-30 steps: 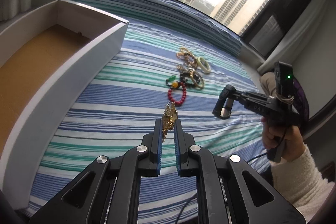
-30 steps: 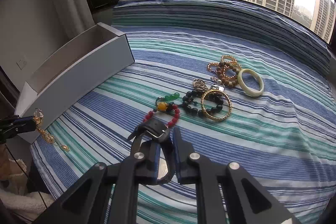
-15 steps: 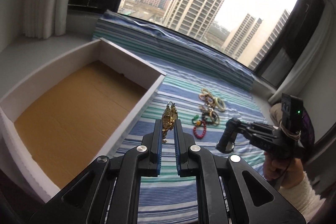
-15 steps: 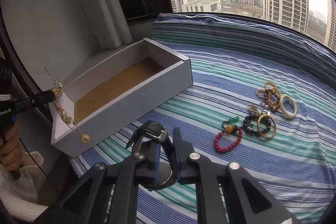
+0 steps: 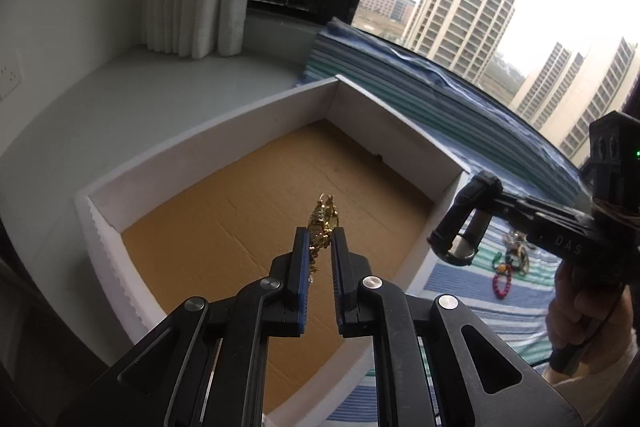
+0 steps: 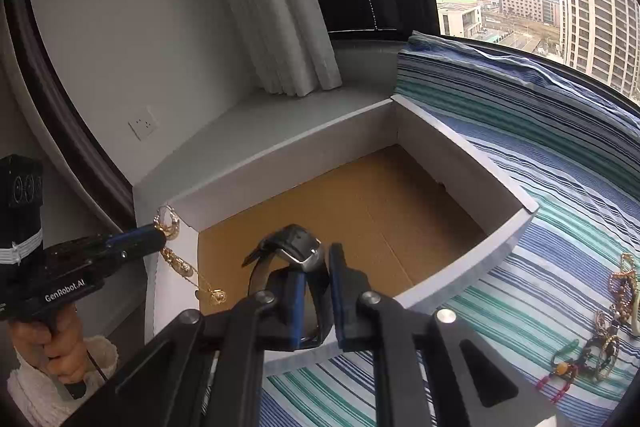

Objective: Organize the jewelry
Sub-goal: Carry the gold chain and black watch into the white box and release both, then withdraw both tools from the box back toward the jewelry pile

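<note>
My left gripper (image 5: 320, 233) is shut on a gold necklace (image 5: 323, 219), whose top bunches above the pads. In the right wrist view the left gripper (image 6: 162, 231) hangs at the near left corner of the white box (image 6: 460, 147), and the necklace chain (image 6: 182, 263) dangles down to a round pendant. My right gripper (image 6: 316, 267) is shut on a black-strapped watch (image 6: 294, 245) with a silver case, just over the box's near wall. The left wrist view shows the right gripper (image 5: 460, 227) at the box's right wall (image 5: 384, 131). The box's brown cardboard floor is bare.
Several bracelets and bead strings (image 6: 600, 331) lie on the blue-green striped cloth (image 6: 520, 287) to the right of the box, and the bead strings (image 5: 508, 263) show in the left wrist view too. A white sill, a folded curtain (image 6: 280, 27) and the window lie beyond. A person's hand holds each gripper.
Both grippers have swung left from the striped cloth to the white box, carrying the necklace and the watch. The box now fills both views, and the jewelry pile has slid to the right edge.
</note>
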A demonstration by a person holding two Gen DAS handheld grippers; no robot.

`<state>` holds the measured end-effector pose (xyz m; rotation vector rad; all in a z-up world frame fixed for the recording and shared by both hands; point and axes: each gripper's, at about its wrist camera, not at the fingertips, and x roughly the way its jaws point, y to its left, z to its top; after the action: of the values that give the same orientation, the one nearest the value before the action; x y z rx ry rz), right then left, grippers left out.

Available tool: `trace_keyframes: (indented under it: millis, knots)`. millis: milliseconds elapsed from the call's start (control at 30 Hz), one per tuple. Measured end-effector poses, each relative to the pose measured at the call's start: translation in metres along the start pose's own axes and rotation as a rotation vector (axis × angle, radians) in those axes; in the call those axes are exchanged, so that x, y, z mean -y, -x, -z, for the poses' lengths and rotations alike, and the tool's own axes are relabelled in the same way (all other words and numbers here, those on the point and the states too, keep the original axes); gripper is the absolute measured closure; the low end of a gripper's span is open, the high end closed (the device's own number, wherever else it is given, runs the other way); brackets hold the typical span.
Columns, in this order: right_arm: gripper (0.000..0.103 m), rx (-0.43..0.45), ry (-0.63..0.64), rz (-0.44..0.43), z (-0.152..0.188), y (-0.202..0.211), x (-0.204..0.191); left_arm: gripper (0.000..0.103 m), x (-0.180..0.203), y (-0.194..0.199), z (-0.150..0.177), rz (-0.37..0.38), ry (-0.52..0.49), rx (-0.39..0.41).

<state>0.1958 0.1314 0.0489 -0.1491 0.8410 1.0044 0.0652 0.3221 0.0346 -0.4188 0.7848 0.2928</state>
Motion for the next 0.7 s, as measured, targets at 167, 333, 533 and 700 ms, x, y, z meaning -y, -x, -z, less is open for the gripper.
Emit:
trace_keyframes:
  millis: [167, 333, 533, 700]
  knots:
    - [0.091, -0.082, 0.017, 0.005, -0.005, -0.052, -0.007, 0.095, -0.028, -0.038, 0.014, -0.046, 0.038, -0.084]
    - [0.088, -0.158, 0.018, 0.024, 0.011, -0.083, -0.004, 0.092, -0.040, -0.036, 0.038, -0.102, 0.046, -0.109]
    - [0.049, -0.166, -0.038, 0.077, 0.022, -0.089, 0.011, 0.037, -0.034, -0.023, 0.051, -0.151, 0.021, -0.074]
    - [0.049, -0.103, -0.056, 0.147, 0.033, -0.059, 0.021, 0.037, -0.025, -0.016, 0.056, -0.251, -0.050, 0.008]
